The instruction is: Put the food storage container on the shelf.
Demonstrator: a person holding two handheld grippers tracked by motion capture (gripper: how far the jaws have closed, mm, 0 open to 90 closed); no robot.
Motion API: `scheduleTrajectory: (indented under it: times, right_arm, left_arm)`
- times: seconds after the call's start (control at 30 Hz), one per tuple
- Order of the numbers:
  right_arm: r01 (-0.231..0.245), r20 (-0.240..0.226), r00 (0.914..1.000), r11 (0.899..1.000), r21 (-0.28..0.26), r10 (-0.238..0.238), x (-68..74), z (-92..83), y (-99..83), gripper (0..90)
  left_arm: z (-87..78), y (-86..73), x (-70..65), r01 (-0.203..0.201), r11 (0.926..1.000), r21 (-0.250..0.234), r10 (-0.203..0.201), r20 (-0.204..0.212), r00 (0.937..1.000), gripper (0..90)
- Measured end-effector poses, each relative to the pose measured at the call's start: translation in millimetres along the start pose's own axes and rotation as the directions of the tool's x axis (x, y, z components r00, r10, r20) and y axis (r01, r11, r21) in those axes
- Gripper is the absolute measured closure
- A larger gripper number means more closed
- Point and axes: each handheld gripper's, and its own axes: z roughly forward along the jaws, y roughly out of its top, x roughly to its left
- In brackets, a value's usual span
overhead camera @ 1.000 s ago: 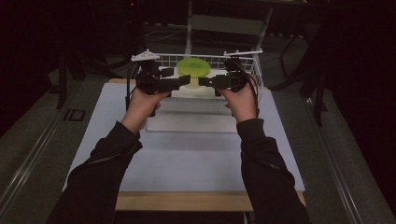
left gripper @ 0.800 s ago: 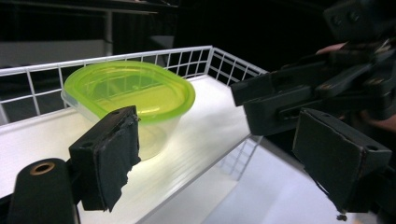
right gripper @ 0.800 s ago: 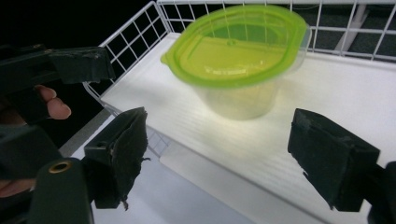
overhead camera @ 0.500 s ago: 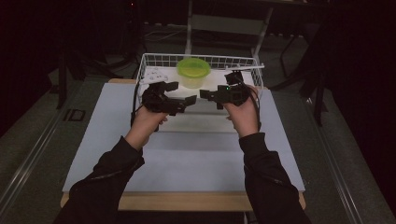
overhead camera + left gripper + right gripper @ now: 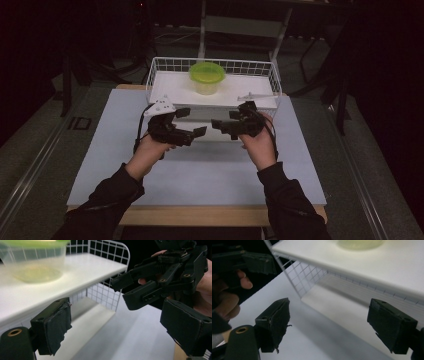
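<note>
Both grippers' jaws wide apart, holding nothing.

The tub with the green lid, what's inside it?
Through the clear wall of the tub a pale yellowish layer shows at the bottom; what it is cannot be told. From above, the green lid covers the inside.

There's my clear tub (image 5: 207, 79) with its lime-green lid (image 5: 207, 71) shut, standing upright on the white shelf (image 5: 175, 90) inside the wire basket (image 5: 165, 63), at the table's far side, nearer the basket's back rail.
</note>
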Motion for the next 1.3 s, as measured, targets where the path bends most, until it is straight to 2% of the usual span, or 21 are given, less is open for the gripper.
scheduleTrajectory:
  times: [0.27,0.37,0.57,0.67,0.83,0.9,1.07,1.2,1.3]
  right_arm:
    - [0.065,-0.017,0.9978,0.998,0.011,-0.065,8.7,-0.6,-37.5,17.0]
    - [0.105,-0.011,0.9944,0.994,0.014,-0.105,12.6,0.0,-50.9,16.4]
    - [0.127,-0.034,0.9914,0.992,0.012,-0.127,16.1,1.1,-75.8,16.1]
    - [0.123,-0.047,0.9914,0.992,0.014,-0.122,16.4,2.4,-88.8,16.0]
    - [0.137,-0.048,0.9895,0.99,0.014,-0.136,14.8,2.8,-107.0,15.9]
    - [0.129,-0.06,0.9899,0.992,0.013,-0.128,12.0,2.6,-114.1,15.8]
    - [0.119,-0.051,0.9918,0.993,0.025,-0.117,4.6,3.7,-128.6,15.9]
    - [0.123,-0.033,0.992,0.992,0.03,-0.122,0.0,5.2,-136.8,15.8]
    - [0.122,-0.027,0.9923,0.992,0.037,-0.121,-2.7,5.8,-141.6,15.8]
  left_arm:
    - [-5.2,-27.7,-8.1,-0.013,0.9994,0.034,0.012,0.037,0.9992,10.8]
    - [-5.2,-39.5,-11.9,-0.021,0.9984,0.053,0.018,0.046,0.9988,10.8]
    - [-6.0,-61.3,-16.7,-0.025,0.997,0.074,0.02,0.061,0.9979,10.8]
    - [-6.9,-70.2,-16.7,-0.004,0.9973,0.073,-0.001,0.069,0.9976,10.8]
    - [-7.1,-84.9,-18.6,-0.001,0.9957,0.093,-0.006,0.076,0.9971,10.8]
    - [-6.9,-91.0,-19.0,0.003,0.9952,0.097,-0.011,0.078,0.9969,10.8]
    - [-4.1,-107.1,-18.5,0.012,0.9941,0.108,-0.02,0.07,0.9974,10.8]
    - [-1.6,-117.7,-17.9,-0.013,0.9915,0.13,0.006,0.056,0.9984,10.8]
    - [-2.4,-121.2,-17.9,-0.012,0.9925,0.122,0.006,0.051,0.9987,10.8]
